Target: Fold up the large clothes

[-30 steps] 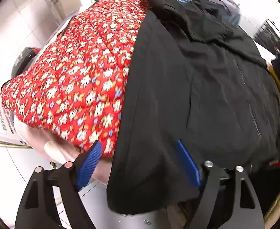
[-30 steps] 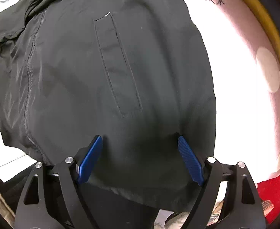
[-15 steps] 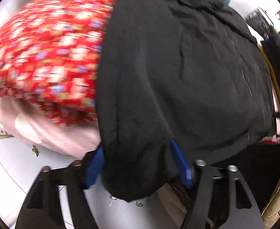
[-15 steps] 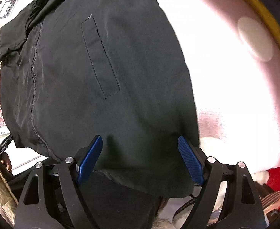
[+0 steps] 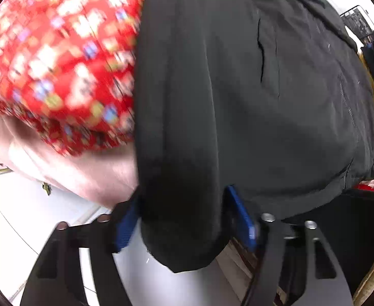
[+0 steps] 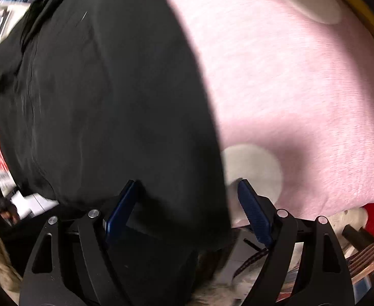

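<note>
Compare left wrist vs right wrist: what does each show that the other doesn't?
Left wrist only: the red floral quilt beside the black jacket, and the left gripper, jaws around the jacket's hem corner.
Right wrist only: white dots on the blanket, and the right gripper, jaws open astride the hem.
Both: the jacket on the pink blanket.

Both my fisheye feeds are motion-blurred, worst on the red patterned quilt (image 5: 59,58), and bend hard at their dark round edges. Bright overhead light washes out the pink blanket (image 6: 301,89), while the black jacket (image 5: 238,89) swallows detail in shadow.
</note>
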Demonstrator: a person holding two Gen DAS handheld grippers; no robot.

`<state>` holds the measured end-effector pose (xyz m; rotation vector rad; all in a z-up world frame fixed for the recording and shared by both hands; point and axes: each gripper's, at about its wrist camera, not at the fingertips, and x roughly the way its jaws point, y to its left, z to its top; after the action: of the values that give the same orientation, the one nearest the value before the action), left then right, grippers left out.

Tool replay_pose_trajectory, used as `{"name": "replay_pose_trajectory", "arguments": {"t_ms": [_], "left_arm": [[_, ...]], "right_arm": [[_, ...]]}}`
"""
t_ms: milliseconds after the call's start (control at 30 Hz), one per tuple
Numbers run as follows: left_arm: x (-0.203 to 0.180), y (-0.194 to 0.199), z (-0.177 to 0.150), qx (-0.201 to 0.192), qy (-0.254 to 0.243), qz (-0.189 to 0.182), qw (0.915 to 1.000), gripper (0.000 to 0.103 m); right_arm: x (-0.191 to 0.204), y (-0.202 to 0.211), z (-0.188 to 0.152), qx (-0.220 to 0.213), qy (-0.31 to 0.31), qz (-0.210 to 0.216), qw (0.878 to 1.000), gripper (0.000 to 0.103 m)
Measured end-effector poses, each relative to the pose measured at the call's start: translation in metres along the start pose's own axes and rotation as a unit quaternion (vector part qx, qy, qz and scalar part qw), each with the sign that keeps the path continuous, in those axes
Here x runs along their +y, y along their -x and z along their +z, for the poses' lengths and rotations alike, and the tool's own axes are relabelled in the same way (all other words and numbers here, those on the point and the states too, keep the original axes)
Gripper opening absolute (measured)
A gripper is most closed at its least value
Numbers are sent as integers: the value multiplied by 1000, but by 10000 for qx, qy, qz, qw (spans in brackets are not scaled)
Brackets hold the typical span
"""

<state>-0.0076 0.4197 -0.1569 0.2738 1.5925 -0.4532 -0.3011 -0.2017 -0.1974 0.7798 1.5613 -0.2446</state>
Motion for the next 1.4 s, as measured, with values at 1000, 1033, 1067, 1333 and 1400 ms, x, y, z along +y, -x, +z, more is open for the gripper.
{"name": "replay_pose_trajectory", "arguments": {"t_ms": [1000,1033,1067,1333,1400], "left_arm": [[-11,206,315,-2690,429,-645,9600,5],[-7,207,330,-2702,539,-777,9582,5],[-16,203,348,-2688,601,-903,9571,5],[-36,169,444,-2285,732,-631,9687,5],[-31,158,456,-2188,872,-712,9693,8]], "right_arm": [[185,193,281,-2607,1219,-146,9576,3],[187,201,294,-2693,1192,-215,9554,3],[191,210,312,-2759,1198,-187,9535,3],[197,194,401,-2460,552,-838,9641,3],[188,190,413,-2383,350,-801,9673,3]]}}
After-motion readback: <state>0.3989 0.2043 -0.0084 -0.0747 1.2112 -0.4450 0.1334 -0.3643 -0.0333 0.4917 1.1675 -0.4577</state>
